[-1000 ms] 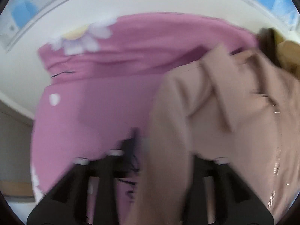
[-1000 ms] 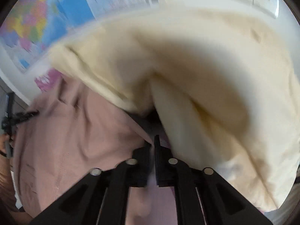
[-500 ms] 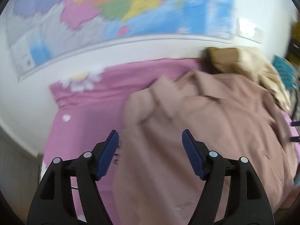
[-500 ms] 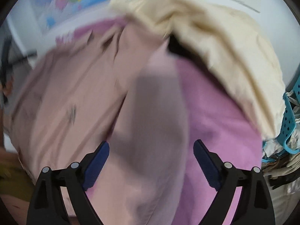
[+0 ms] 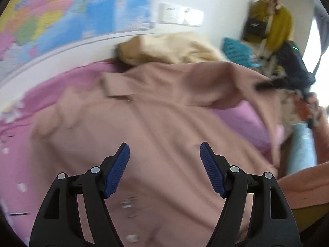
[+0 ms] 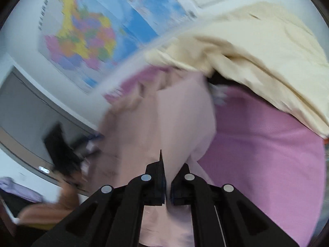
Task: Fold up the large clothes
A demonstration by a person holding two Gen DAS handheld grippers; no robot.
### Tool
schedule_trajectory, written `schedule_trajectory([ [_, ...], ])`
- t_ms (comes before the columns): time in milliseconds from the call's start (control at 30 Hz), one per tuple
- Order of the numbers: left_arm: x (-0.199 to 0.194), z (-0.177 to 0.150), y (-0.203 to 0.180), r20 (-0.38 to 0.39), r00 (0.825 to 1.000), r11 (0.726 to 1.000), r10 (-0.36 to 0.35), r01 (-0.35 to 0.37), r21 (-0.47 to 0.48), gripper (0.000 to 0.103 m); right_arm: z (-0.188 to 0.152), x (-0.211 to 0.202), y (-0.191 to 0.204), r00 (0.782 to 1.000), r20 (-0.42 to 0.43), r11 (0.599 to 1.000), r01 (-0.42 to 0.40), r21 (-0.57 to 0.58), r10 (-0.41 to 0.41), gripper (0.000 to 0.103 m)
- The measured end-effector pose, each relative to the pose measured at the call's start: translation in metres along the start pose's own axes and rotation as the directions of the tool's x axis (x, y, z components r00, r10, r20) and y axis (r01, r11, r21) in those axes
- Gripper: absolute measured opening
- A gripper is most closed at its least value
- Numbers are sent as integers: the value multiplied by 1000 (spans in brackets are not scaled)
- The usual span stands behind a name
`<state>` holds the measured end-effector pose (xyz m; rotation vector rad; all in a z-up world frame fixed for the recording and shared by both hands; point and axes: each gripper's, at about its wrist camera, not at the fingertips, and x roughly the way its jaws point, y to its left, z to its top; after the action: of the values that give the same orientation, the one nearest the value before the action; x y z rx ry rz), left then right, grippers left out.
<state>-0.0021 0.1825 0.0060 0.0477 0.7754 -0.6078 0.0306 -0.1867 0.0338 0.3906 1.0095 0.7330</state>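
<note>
A large dusty-pink collared shirt (image 5: 156, 127) lies spread on a pink bedsheet (image 5: 41, 103). My left gripper (image 5: 164, 164) is open and empty, held above the shirt's body. My right gripper (image 6: 167, 177) is shut on the shirt's sleeve (image 6: 181, 127) and lifts it off the sheet. In the left wrist view the right gripper (image 5: 265, 86) shows at the far right, with the sleeve (image 5: 216, 84) stretched up to it. The pink sheet (image 6: 257, 160) lies to the right of the sleeve.
A cream garment (image 5: 170, 47) is piled at the back of the bed against the wall; it also shows in the right wrist view (image 6: 257, 49). A map poster (image 5: 61, 16) hangs on the wall. A teal basket (image 5: 236, 49) and hanging clothes (image 5: 273, 24) stand at the right.
My right gripper, open half a second ago, has shut on the sleeve and lifted it. My left gripper let go earlier, stays open and has swung right over the shirt.
</note>
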Motion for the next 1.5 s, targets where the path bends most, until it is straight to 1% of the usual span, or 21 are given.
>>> schedule_trajectory([
  [100,13,1,-22,-7,987,987,-161,161,-2,69,11,17,22,999,5,999,-45,-3,45,4],
  [167,24,3,-40,-27,972,973,-232,232,13,72,14,26,29,997,-6,997,-73,8,73,4],
  [233,43,5,-59,-58,949,950,-311,313,19,78,16,30,34,995,-12,995,-97,8,97,4],
  [333,73,11,-69,-83,944,947,-321,321,-8,78,22,47,39,992,-12,992,-125,33,125,4],
  [400,93,16,-67,-99,930,935,-355,350,-66,76,25,53,44,992,-10,991,-126,40,127,4],
  [467,111,20,-67,-115,921,926,-372,361,-107,62,27,55,47,992,-10,992,-124,39,124,6],
  [500,122,21,-66,-131,908,914,-399,382,-134,39,28,56,48,992,-9,991,-124,44,124,6],
  [533,131,20,-66,-148,886,894,-440,416,-168,9,31,60,49,992,-9,991,-124,48,125,7],
  [600,132,18,-64,-144,868,875,-475,449,-182,2,32,59,47,994,-4,993,-112,47,112,8],
  [633,123,16,-65,-129,889,895,-439,421,-145,1,32,59,46,993,-3,992,-119,48,119,9],
  [700,94,14,-61,-84,912,915,-402,396,-81,1,33,57,47,992,0,992,-124,35,124,11],
  [767,62,14,-47,-47,942,943,-332,329,-54,1,36,55,51,993,4,993,-114,6,114,35],
  [867,19,20,-13,0,977,976,-213,213,-52,1,40,57,60,997,1,995,-75,-61,75,51],
  [933,-11,22,20,9,998,994,-69,70,-84,2,42,65,63,999,-11,994,-52,-93,51,58],
  [1000,-19,25,55,-26,999,987,37,-41,-154,2,43,75,62,1000,-18,991,13,-131,-15,63],
  [1067,-19,21,91,-89,985,963,151,-167,-211,2,44,83,56,997,-16,986,73,-149,-77,65],
  [1167,-8,10,136,-167,968,925,188,-232,-301,2,45,91,31,991,-2,985,133,-114,-134,66],
  [1267,3,-11,152,-215,954,906,208,-271,-325,9,46,108,7,978,-13,973,206,-106,-208,71],
  [1333,20,-9,151,-212,959,916,189,-250,-315,28,47,123,-8,973,-32,970,224,-99,-228,73],
  [1433,24,-8,144,-191,958,924,214,-262,-279,62,53,144,-19,974,-43,970,219,-104,-224,79],
  [1500,26,-7,142,-178,964,939,198,-239,-247,65,60,161,-23,974,-40,968,219,-123,-225,84],
])
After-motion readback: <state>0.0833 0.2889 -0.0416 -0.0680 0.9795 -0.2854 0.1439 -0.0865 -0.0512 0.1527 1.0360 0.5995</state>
